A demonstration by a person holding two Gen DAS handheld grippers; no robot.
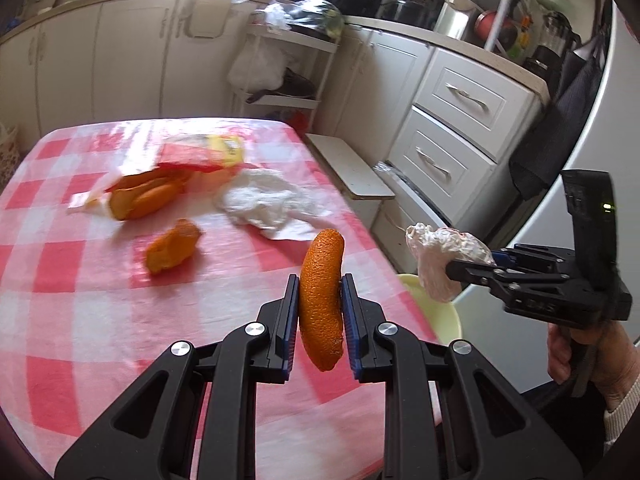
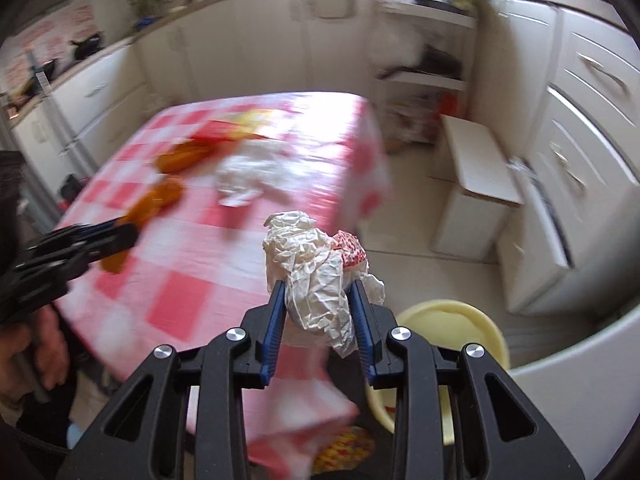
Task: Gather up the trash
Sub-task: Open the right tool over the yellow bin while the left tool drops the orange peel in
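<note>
My left gripper (image 1: 320,286) is shut on an orange peel (image 1: 322,300), held above the table's near right part. My right gripper (image 2: 318,286) is shut on a crumpled white paper wad (image 2: 316,276) with a red-patterned bit, held off the table's right edge above a pale yellow bin (image 2: 456,320). The wad (image 1: 440,256) and the bin (image 1: 436,312) also show in the left wrist view. On the red-and-white checked table (image 1: 80,248) lie more orange peels (image 1: 172,246), a larger peel pile (image 1: 144,196), a crumpled white tissue (image 1: 268,200) and a red-and-yellow wrapper (image 1: 204,152).
A white step stool (image 2: 476,184) stands on the floor right of the table. White drawers (image 1: 452,128) and cabinets line the walls. A white shelf rack (image 1: 288,64) stands behind the table. A fridge with a dark cloth (image 1: 560,120) is at far right.
</note>
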